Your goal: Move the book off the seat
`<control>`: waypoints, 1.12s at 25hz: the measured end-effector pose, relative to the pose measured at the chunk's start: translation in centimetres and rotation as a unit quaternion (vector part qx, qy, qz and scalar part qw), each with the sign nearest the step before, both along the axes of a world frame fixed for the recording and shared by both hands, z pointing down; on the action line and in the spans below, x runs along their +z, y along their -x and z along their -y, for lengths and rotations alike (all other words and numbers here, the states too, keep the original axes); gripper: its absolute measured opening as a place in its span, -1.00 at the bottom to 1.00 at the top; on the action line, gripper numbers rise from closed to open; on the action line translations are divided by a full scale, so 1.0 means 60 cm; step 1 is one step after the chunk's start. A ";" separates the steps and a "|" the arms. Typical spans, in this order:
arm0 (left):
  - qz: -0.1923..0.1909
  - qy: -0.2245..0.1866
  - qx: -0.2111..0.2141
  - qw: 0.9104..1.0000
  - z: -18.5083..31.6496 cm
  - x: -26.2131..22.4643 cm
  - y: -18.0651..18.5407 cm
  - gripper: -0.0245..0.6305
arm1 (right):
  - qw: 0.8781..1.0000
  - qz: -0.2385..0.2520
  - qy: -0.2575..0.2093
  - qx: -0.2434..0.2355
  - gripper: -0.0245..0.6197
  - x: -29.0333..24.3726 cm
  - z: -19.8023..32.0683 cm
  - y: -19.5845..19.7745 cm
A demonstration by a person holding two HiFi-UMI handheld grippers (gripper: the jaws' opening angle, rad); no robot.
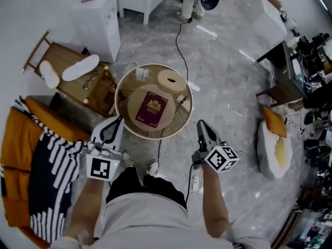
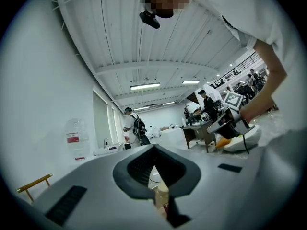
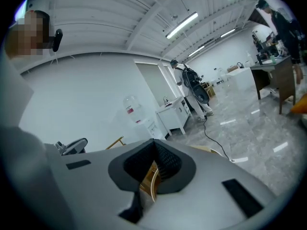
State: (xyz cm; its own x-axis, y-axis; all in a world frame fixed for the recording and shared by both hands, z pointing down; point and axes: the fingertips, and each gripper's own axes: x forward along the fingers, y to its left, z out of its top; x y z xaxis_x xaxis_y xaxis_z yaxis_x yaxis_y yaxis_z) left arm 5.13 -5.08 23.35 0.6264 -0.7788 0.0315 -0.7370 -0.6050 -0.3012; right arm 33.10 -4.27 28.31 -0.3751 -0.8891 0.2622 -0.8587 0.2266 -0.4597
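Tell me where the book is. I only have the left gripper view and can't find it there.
Observer: The book lies flat near the middle of the round seat, right in front of the person.
Operator: List what else sits on that seat.
Observer: A tan round disc lies just beyond the book's far right corner.
Operator: Place both grippers for me.
Observer: Neither touches the book. The left gripper is at the seat's near-left rim, and the right gripper is off its near-right side.
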 end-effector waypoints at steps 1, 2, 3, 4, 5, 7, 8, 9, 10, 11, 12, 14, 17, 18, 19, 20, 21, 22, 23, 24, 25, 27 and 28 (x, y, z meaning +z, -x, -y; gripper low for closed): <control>0.001 -0.006 0.001 1.000 0.001 -0.009 0.001 -0.87 | 1.000 0.002 -0.004 -0.001 -0.86 -0.013 0.000 0.000; -0.001 -0.008 0.002 1.000 0.002 -0.016 0.001 -0.87 | 1.000 0.001 -0.009 -0.001 -0.86 -0.025 -0.001 0.000; -0.005 -0.010 0.001 1.000 0.004 -0.023 0.001 -0.87 | 1.000 -0.003 -0.014 -0.001 -0.86 -0.037 -0.002 -0.001; -0.016 -0.010 -0.001 1.000 0.006 -0.032 0.001 -0.87 | 1.000 -0.008 -0.018 0.001 -0.86 -0.047 -0.003 -0.003; -0.037 -0.008 -0.005 0.999 0.007 -0.041 0.002 -0.87 | 1.000 -0.014 -0.023 0.003 -0.86 -0.057 -0.006 -0.005; -0.062 -0.009 -0.011 0.998 0.008 -0.059 0.006 -0.87 | 0.999 -0.024 -0.036 0.005 -0.86 -0.078 -0.011 -0.004; -0.061 -0.013 -0.010 0.998 0.009 -0.065 0.008 -0.87 | 0.999 -0.030 -0.043 0.004 -0.85 -0.088 -0.012 -0.003; -0.067 -0.013 -0.011 0.998 0.009 -0.070 0.010 -0.87 | 0.998 -0.037 -0.049 0.001 -0.86 -0.097 -0.013 -0.001; -0.077 -0.010 -0.013 0.997 0.010 -0.074 0.013 -0.87 | 0.998 -0.044 -0.053 -0.003 -0.86 -0.104 -0.014 -0.001; -0.083 -0.008 -0.014 0.996 0.011 -0.078 0.015 -0.87 | 0.997 -0.053 -0.055 -0.007 -0.86 -0.109 -0.015 -0.001; -0.087 -0.009 -0.014 0.996 0.012 -0.082 0.018 -0.87 | 0.997 -0.060 -0.056 -0.010 -0.86 -0.114 -0.015 -0.003; -0.088 -0.011 -0.015 0.996 0.013 -0.090 0.026 -0.87 | 0.995 -0.069 -0.063 -0.014 -0.86 -0.129 -0.015 -0.003; -0.087 -0.014 -0.018 0.996 0.014 -0.098 0.040 -0.87 | 0.993 -0.087 -0.084 -0.009 -0.86 -0.158 -0.021 -0.003; -0.089 -0.018 -0.019 0.996 0.015 -0.103 0.044 -0.87 | 0.991 -0.097 -0.093 -0.005 -0.86 -0.168 -0.023 -0.003; -0.091 -0.022 -0.020 0.995 0.015 -0.110 0.047 -0.87 | 0.989 -0.108 -0.102 -0.001 -0.86 -0.179 -0.025 -0.003; -0.093 -0.027 -0.020 0.995 0.015 -0.117 0.049 -0.87 | 0.986 -0.120 -0.112 0.002 -0.85 -0.189 -0.027 -0.001; -0.094 -0.030 -0.019 0.995 0.014 -0.123 0.050 -0.87 | 0.984 -0.132 -0.123 0.003 -0.86 -0.199 -0.029 0.001; -0.095 -0.032 -0.019 0.995 0.013 -0.127 0.051 -0.87 | 0.981 -0.143 -0.132 0.005 -0.86 -0.209 -0.031 0.003; -0.096 -0.033 -0.020 0.995 0.012 -0.131 0.052 -0.87 | 0.978 -0.152 -0.141 0.007 -0.86 -0.217 -0.033 0.005; -0.097 -0.032 -0.021 0.995 0.011 -0.133 0.054 -0.87 | 0.976 -0.160 -0.150 0.009 -0.86 -0.224 -0.035 0.009; -0.099 -0.031 -0.023 0.994 0.010 -0.135 0.058 -0.87 | 0.973 -0.168 -0.157 0.013 -0.86 -0.231 -0.038 0.012; -0.102 -0.032 -0.029 0.994 0.009 -0.140 0.067 -0.87 | 0.968 -0.181 -0.172 0.023 -0.86 -0.243 -0.047 0.018; -0.104 -0.035 -0.034 0.993 0.008 -0.143 0.073 -0.87 | 0.965 -0.189 -0.179 0.029 -0.86 -0.249 -0.052 0.020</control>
State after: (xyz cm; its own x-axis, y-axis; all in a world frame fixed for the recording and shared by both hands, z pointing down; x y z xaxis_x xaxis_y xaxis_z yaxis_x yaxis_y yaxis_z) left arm 0.73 -5.54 14.75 0.5596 -0.8154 -0.1482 -0.8262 -0.5347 -0.1776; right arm 31.88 -1.15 13.40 -0.2596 -0.9648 0.0424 -0.9657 0.2593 -0.0120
